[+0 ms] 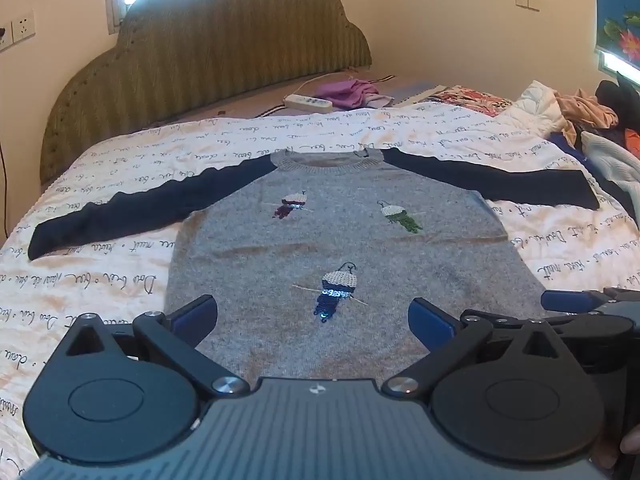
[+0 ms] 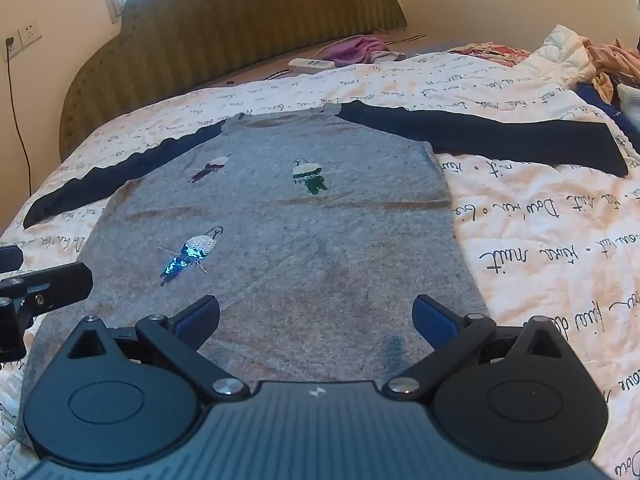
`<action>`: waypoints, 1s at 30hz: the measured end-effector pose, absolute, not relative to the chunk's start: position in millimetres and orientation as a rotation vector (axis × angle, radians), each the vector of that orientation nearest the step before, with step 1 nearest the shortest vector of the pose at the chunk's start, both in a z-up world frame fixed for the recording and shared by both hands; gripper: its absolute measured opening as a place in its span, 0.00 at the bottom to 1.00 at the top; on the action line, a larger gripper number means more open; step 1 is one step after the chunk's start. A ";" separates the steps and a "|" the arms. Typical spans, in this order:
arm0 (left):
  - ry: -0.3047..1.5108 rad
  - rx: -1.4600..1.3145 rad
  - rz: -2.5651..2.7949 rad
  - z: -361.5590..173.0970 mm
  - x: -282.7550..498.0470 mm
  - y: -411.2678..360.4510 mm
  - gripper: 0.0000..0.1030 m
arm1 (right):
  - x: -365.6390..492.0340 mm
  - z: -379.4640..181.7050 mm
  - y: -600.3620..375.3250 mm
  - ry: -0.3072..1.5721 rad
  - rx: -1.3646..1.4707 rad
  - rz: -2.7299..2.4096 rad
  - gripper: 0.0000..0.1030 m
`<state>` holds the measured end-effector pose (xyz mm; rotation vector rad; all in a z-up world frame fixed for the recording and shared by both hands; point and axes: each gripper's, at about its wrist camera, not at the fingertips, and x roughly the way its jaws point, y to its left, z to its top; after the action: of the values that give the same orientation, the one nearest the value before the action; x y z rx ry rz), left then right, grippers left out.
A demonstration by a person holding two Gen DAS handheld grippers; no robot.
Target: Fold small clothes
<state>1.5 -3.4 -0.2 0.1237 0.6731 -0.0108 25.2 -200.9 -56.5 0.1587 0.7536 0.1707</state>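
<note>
Grey sweater with dark blue sleeves lying flat, front up, on a cream bedspread printed with handwriting; both sleeves spread out sideways; neck toward the green headboard; three small sequin figures on the chest. Left gripper spread wide above the lower hem, nothing between its blue pads; right gripper likewise released, empty, over the hem's right part. Beyond: white power strip, purple cloth, heap of clothes at right.
</note>
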 end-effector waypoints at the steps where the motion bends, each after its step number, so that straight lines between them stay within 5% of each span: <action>1: 0.674 0.124 -0.001 -0.7 2.8 -5.1 1.00 | 25.1 -56.5 -201.7 0.752 0.162 0.171 1.00; 30: 0.992 -0.016 0.088 -90.0 30.7 34.3 1.00 | 31.4 -72.8 -206.7 0.794 0.176 0.165 1.00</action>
<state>30.7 34.3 -90.0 -0.0156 0.9923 0.0877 31.4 -206.7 -72.8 0.1763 0.7940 0.1650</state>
